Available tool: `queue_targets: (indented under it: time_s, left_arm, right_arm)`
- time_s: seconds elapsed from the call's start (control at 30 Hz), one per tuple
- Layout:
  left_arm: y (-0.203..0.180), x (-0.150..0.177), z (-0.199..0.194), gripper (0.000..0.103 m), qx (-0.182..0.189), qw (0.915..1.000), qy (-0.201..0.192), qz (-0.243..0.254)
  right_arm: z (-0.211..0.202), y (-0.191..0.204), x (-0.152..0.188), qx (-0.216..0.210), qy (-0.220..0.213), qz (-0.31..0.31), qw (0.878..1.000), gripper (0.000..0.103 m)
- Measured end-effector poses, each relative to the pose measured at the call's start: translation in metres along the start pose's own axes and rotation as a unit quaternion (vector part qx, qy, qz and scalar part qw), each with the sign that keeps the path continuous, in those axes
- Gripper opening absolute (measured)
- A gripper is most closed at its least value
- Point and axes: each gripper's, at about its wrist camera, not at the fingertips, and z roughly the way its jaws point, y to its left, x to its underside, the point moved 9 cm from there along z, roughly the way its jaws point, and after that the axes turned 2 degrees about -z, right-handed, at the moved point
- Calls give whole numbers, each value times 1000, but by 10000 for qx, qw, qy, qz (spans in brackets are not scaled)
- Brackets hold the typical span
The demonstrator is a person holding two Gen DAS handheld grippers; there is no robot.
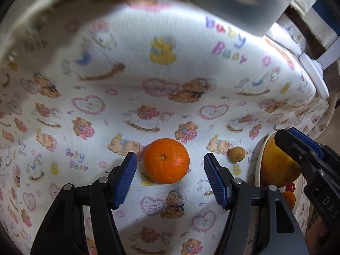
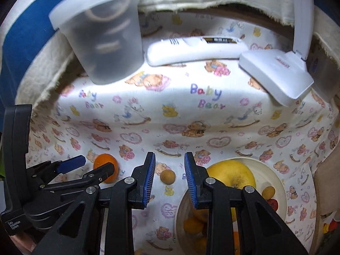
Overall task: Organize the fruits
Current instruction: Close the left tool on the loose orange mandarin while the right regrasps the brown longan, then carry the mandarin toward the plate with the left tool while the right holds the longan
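Seemingly, orange lies stem-dimple up between left claw.

Both fisheye views bend the scene strongly, curving the white printed baby-bear cloth into a bowl and darkening to black at the corners. A bright pool of light falls on the far part of the cloth, below the white folding desk lamp; the near part lies dimmer. The round orange fruit is sharp and casts a soft shadow. The frosted translucent plastic container and the far prints are smeared by blur.
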Motion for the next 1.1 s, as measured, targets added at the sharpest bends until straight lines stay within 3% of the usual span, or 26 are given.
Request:
queue_targets:
  time_s: [0.23,0.3,0.37,0.5,0.67,0.87,1.1]
  left_arm:
    - [-4,3,20,62,-49,9998,166,12]
    - [-1,3,22,59,-47,9998,177,-29]
    - [3,5,24,48,-101,9998,186,-68]
    - [8,4,25,47,-49,9998,154,-151]
    - [7,-4,-14,47,-157,9991,-385,-28]
    - [11,-12,-59,47,-225,9958,-879,-82]
    - [35,-23,-68,47,-305,9946,-932,-337]
  right_arm:
    - [16,-7,5,-36,160,77,9998,29]
    - [18,-5,5,-59,185,20,9998,29]
    - [19,-4,6,-81,188,-22,9998,29]
    - [26,1,9,-218,276,3,9994,29]
    - [35,5,13,-474,433,-26,9979,30]
    - [39,11,15,-300,414,-219,9985,29]
    - [52,32,24,272,413,-935,9944,29]
